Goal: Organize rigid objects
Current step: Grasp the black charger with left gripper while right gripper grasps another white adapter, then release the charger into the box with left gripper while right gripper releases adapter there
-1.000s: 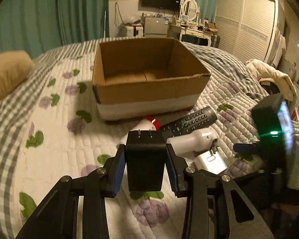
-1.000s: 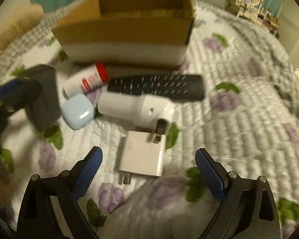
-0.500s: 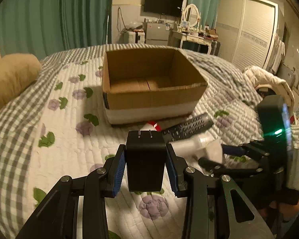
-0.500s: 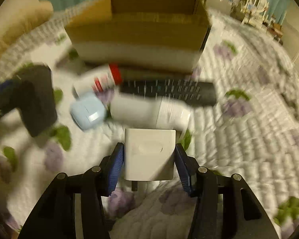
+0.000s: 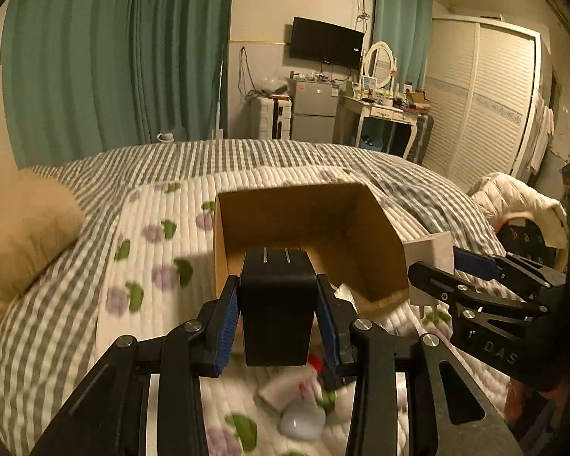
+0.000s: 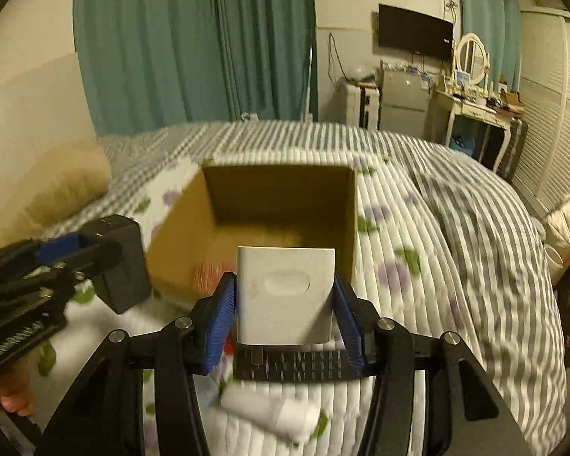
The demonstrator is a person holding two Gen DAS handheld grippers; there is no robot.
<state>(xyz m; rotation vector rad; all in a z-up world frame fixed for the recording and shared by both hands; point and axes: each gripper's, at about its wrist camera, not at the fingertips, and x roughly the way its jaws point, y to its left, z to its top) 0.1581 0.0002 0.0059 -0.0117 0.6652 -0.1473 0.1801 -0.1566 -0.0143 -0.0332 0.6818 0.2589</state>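
Black charger (image 5: 277,304), white charger (image 6: 285,294), brown cardboard box (image 6: 281,197), blue pads (image 5: 224,326) on black tongs, white quilt (image 5: 155,235) with purple-green floral print, grey-white checked bedspread (image 5: 269,155), teal curtains (image 5: 106,57)

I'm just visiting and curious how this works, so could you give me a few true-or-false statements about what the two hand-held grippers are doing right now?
1. The left hand-held gripper holds a black charger. True.
2. The right hand-held gripper is open and holds nothing. False: it is shut on a white charger.
3. The cardboard box is closed with a lid. False: its top is open.
4. A remote control lies on the quilt below the white charger. True.
5. The black charger lies inside the box. False: it is held in front of it.
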